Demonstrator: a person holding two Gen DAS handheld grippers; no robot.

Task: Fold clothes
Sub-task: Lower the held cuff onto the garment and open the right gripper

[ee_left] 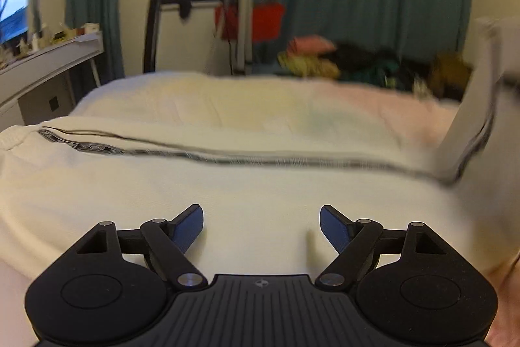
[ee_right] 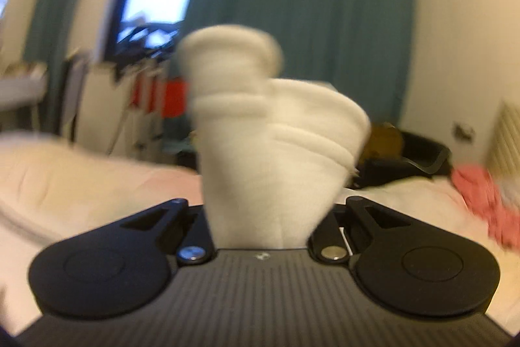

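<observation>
A cream pair of trousers is spread across the bed, its long axis running from the elasticated waistband at nine o'clock in the left wrist view toward three o'clock, traced by a dark side stripe. At the three o'clock end the leg is lifted off the bed and rises steeply out of the picture.

The left gripper is held just above the near part of the cloth, which lies at twelve o'clock from it. Its fingers are spread wide and nothing is held between them. The right gripper is clamped on a bunched cuff of the same cream cloth, which stands up at twelve o'clock from its nearly closed jaws.

The coming move is judged to turn on the lifted leg end being carried along that axis toward the waistband, so the right hand is the working one and the left is the nearer to the waist end.

The lie of the whole garment and the raised leg are shown only by the left wrist view. The grip itself, and a pink garment at three o'clock, are shown only by the right wrist view, which is heavily blurred.
</observation>
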